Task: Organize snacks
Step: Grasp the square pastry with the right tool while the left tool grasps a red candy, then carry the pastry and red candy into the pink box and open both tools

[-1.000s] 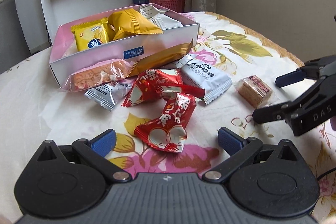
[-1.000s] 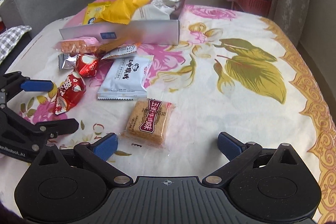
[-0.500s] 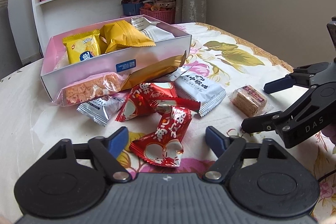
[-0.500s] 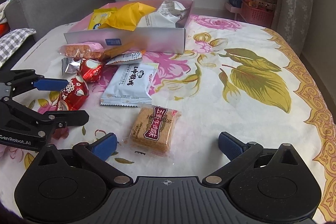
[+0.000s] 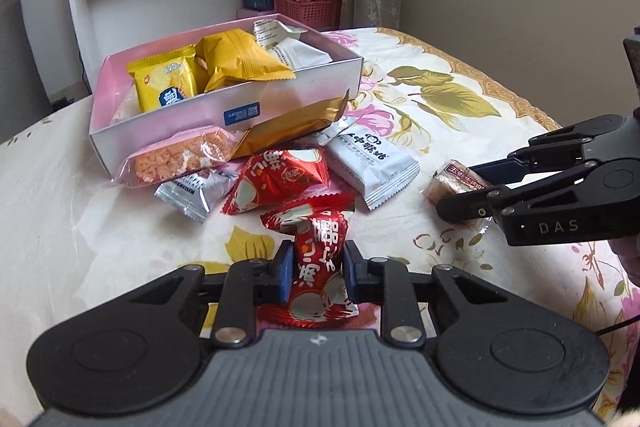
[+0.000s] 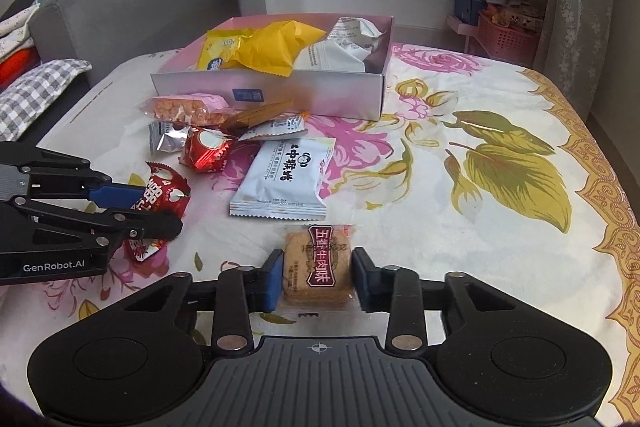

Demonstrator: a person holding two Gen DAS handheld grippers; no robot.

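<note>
Red candy (image 5: 316, 263) being clamped by closing left gripper (image 5: 315, 269), right gripper (image 6: 316, 277) clamped on biscuit (image 6: 318, 265); box (image 5: 296, 103) part-filled, several packs left on tabletop (image 6: 440, 207).

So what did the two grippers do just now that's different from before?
The left gripper is closing on the red candy. The right gripper shut on the biscuit pack. Both were wide open before. The box and other snacks stayed put.

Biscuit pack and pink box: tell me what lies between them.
In the right wrist view, a white snack packet lies between the biscuit pack and the pink box, with flowered tablecloth around it.
</note>
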